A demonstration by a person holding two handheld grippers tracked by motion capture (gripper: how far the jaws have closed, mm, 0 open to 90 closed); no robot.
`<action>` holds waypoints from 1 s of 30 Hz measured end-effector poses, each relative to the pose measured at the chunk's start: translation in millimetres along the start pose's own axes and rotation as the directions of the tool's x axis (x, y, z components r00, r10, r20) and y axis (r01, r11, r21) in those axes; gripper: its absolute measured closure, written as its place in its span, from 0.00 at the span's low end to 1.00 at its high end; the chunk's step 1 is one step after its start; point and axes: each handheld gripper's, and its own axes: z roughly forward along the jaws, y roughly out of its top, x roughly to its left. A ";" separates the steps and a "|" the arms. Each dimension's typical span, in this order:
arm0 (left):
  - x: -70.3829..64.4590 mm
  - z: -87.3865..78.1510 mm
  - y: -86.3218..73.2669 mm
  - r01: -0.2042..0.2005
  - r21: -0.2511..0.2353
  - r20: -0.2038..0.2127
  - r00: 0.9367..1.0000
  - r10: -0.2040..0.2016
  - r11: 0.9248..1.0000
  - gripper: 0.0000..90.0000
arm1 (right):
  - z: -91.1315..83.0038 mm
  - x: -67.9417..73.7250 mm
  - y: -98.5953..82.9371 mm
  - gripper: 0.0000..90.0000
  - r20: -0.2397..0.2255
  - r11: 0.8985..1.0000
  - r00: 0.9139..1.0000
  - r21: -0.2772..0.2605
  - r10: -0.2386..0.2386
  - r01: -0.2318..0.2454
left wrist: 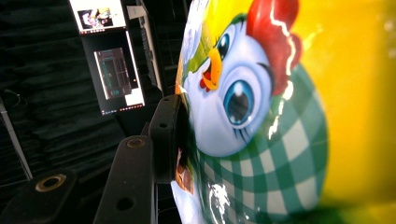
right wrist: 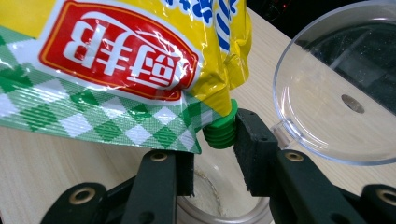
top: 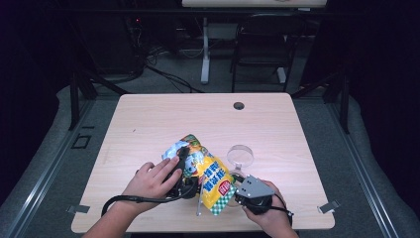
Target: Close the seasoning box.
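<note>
A yellow spouted pouch [top: 210,176] with a cartoon chicken and a green check pattern [left wrist: 261,140] is held over the table's near middle. My left gripper [top: 184,159] is shut on its upper part; one black finger [left wrist: 164,135] presses against the pouch's face and the other is hidden behind it. The pouch's green screw cap [right wrist: 219,133] points down at the lower corner. My right gripper [right wrist: 215,147] is open at that cap: the right pad [right wrist: 254,149] touches its side and the left pad [right wrist: 184,170] stands apart. In the high view the right gripper [top: 237,192] sits at the pouch's lower right.
A clear round dish [top: 240,154] stands on the wooden table [top: 148,124] just right of the pouch, close beyond my right jaw [right wrist: 336,93]. A clear container rim [right wrist: 219,210] lies under the jaws. A cable hole [top: 238,105] is at the far edge.
</note>
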 end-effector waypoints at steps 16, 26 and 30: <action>-0.4 2.9 -0.2 0.013 -0.016 0.051 0.999 -0.012 1.000 0.66 | 1.7 1.8 -1.2 0.75 0.041 0.998 0.997 0.004 -0.065 0.065; 0.7 0.2 3.4 -0.016 -0.013 0.013 1.000 0.016 1.000 0.66 | 0.1 2.0 0.6 0.78 0.019 0.999 0.999 0.009 -0.048 0.048; 0.6 0.6 4.2 -0.019 -0.014 0.011 1.000 0.019 1.000 0.66 | -0.4 0.8 0.5 0.78 0.012 1.000 1.000 0.013 -0.027 0.027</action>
